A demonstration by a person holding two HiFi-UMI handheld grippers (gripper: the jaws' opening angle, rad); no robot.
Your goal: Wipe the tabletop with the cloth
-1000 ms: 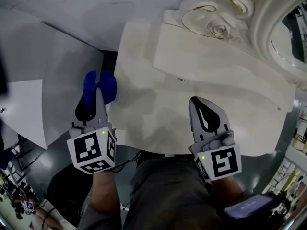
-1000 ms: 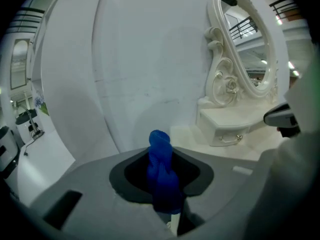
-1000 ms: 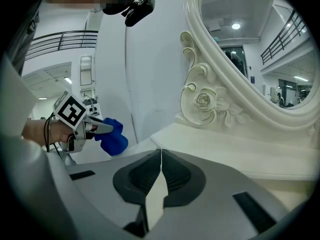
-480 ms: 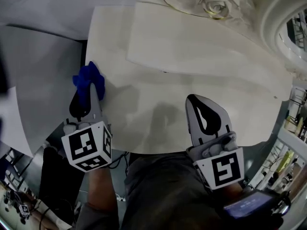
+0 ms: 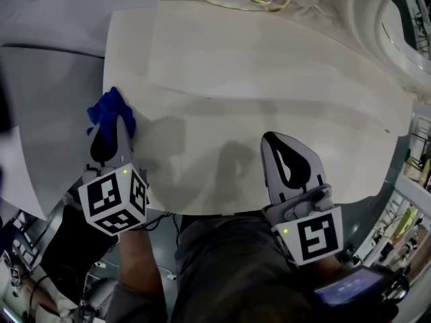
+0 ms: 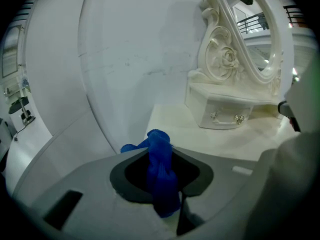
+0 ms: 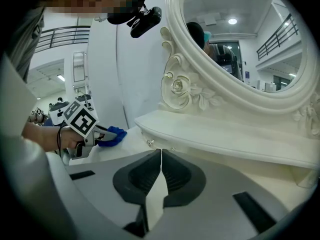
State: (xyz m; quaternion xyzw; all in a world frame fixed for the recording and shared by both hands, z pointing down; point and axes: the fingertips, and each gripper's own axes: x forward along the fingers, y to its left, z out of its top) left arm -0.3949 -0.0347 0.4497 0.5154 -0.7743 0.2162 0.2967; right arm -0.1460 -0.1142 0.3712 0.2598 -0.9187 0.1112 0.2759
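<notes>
The cream-white worktop [image 5: 202, 160] of a dressing table fills the middle of the head view. At its far side stands a large oval mirror in a carved white frame with a rose relief [image 7: 176, 86]. A low, white raised drawer shelf [image 5: 269, 66] runs beneath the mirror across the back of the worktop.

The right gripper [image 5: 275, 143] hovers over the near right part of the worktop. Its jaws are pressed together with nothing between them.

The left gripper [image 5: 113, 128] is at the worktop's left edge, well apart from the right one. Its jaws are closed on a bunched bright-blue cloth [image 6: 161, 174]. The cloth sticks out past the tips. In the right gripper view the cloth meets the worktop surface right at that left edge.

Two small metal knobs [image 6: 215, 116] sit on the drawer front.
</notes>
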